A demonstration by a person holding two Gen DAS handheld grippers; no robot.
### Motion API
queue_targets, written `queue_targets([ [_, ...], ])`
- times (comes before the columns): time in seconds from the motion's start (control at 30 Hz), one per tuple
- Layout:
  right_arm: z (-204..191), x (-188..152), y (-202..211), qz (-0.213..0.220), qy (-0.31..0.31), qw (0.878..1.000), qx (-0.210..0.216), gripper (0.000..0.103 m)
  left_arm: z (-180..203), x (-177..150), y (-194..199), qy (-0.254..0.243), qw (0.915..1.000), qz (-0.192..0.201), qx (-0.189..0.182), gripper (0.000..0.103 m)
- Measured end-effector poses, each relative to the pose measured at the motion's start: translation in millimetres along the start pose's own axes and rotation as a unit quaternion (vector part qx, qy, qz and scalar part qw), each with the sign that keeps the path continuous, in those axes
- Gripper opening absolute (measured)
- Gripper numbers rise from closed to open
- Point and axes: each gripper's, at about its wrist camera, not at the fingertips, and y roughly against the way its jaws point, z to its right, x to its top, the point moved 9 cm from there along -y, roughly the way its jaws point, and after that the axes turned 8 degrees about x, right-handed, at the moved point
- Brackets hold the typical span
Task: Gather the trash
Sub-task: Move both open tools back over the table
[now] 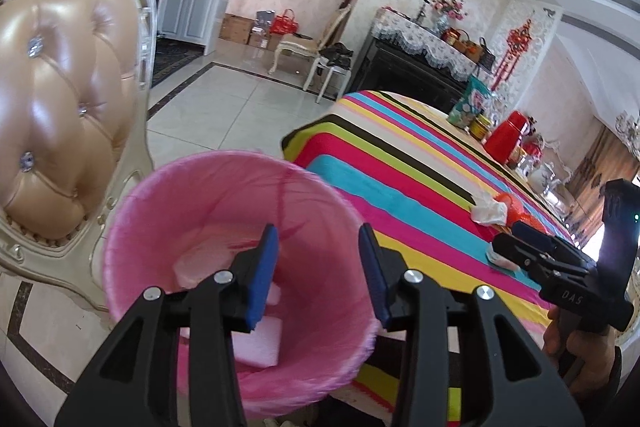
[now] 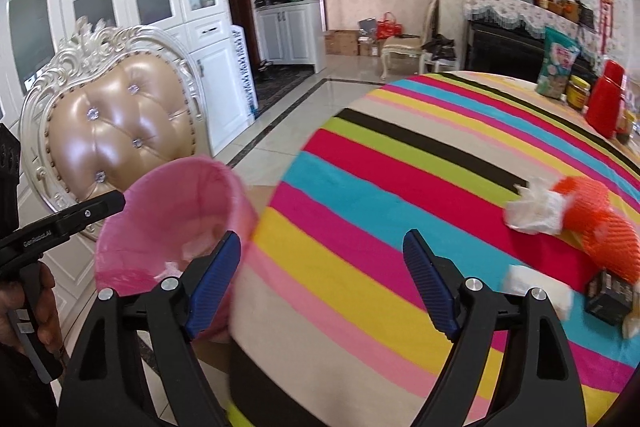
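Over pink bin — left claw, agape, empty.

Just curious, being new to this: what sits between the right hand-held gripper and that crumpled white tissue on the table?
Only bare striped tablecloth, as the right wrist view shows. The right hand-held gripper is open, and the tissue lies beside the orange foam net.

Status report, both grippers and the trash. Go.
Left gripper open, empty, over pink bin. Right gripper open, empty, above striped table. Crumpled tissue and orange net uncollected. Nothing blocking.
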Motion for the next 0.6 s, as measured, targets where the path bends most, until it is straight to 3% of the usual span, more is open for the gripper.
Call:
queue_targets([
  [0.6,162,-29,76,0.031,-0.077,0.992,-0.094,0.084,140,-20,-35,-0.087,0.9945,-0.034,-0.048,0.044],
])
